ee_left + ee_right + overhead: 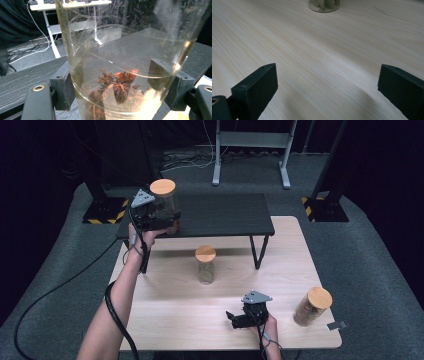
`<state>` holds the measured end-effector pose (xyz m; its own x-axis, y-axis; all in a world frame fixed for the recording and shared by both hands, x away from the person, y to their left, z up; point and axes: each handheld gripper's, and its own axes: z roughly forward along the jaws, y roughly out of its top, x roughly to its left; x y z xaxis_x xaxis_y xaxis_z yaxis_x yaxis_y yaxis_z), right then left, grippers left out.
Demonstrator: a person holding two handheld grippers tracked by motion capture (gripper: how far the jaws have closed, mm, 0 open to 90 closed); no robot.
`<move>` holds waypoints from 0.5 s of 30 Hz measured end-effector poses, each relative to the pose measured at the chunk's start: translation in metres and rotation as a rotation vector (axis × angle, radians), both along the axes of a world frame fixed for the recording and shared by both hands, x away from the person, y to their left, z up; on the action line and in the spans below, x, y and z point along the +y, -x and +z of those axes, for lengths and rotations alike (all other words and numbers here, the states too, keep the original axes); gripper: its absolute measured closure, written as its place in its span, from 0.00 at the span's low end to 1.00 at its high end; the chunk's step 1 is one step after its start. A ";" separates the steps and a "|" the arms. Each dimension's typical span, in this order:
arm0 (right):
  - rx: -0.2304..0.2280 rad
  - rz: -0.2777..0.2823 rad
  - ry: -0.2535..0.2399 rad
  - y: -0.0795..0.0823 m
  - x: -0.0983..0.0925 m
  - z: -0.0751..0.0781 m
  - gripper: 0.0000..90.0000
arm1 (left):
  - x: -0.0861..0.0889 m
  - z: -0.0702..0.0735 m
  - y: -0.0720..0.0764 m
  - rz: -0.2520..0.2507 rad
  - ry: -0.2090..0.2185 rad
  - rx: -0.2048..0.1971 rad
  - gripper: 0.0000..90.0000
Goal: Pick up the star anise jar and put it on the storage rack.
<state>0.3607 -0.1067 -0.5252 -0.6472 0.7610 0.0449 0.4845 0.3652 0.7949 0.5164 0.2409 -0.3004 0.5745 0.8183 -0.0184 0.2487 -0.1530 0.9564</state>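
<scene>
Your left tongs [165, 217] are clenched on the glass jar of star anise [120, 75], holding it at the left end of the black shelf [225, 215]. Your right tongs [235, 319] are released and hold nothing, low over the wooden worktop [175, 310], near the front edge.

No text, label, brand or number is showing legibly on anything in these three views.
</scene>
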 end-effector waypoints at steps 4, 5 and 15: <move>-0.002 0.001 -0.005 0.000 0.000 0.000 0.02 | 0.000 0.001 -0.002 0.006 -0.003 0.005 0.27; -0.003 0.001 -0.005 0.000 0.000 0.000 0.02 | -0.001 0.001 -0.002 0.008 -0.004 0.007 0.27; 0.001 0.005 -0.002 0.000 0.000 0.000 0.02 | -0.002 0.002 -0.003 0.018 -0.014 0.015 0.27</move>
